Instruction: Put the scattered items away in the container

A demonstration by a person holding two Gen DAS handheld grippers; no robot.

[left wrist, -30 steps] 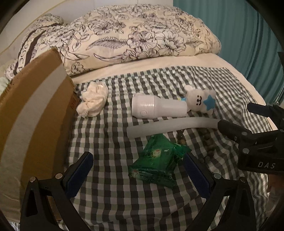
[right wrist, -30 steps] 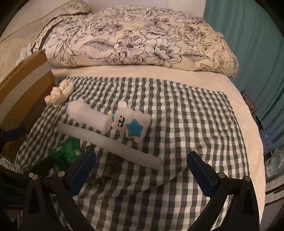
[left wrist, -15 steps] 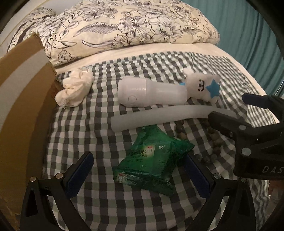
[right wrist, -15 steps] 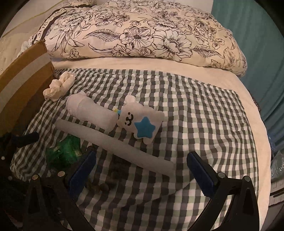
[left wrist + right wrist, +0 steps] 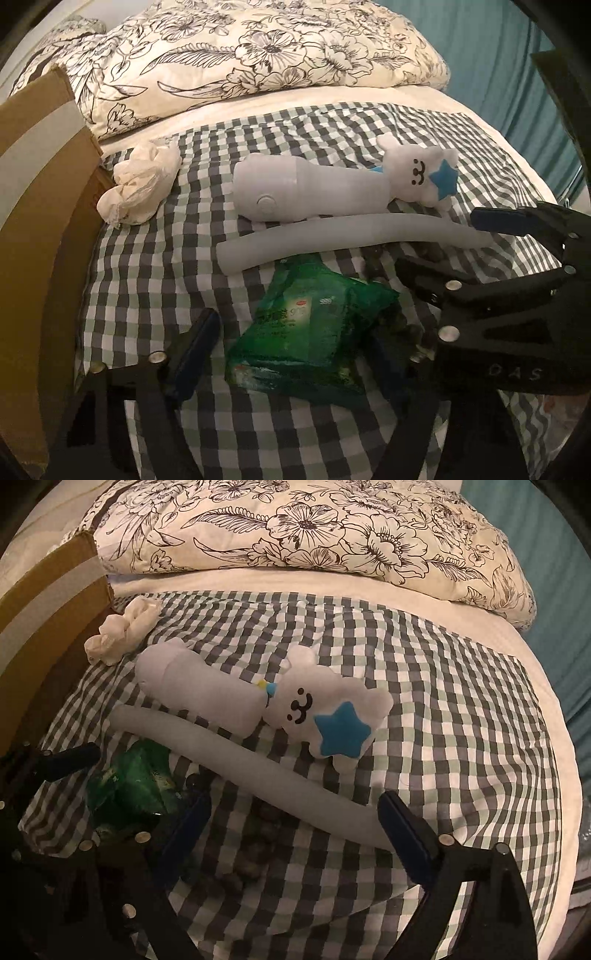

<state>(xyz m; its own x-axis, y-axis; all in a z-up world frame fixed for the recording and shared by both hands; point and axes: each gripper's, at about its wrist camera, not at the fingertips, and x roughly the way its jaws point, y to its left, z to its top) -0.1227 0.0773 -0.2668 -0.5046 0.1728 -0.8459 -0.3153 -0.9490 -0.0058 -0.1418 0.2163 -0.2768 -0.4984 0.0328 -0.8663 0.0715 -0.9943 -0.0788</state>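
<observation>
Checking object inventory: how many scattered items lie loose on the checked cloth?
6: crumpled white cloth by the box, white bottle, plush toy, foam tube, green packet, bead string, partly hidden.

White digits "999" are showing on the green packet [image 5: 314,328] lying on the checked cloth, beside a small red oval logo; its other print is staying too blurred to read. Pale letters "DAS" are standing on the right gripper [image 5: 443,245], near right.
</observation>
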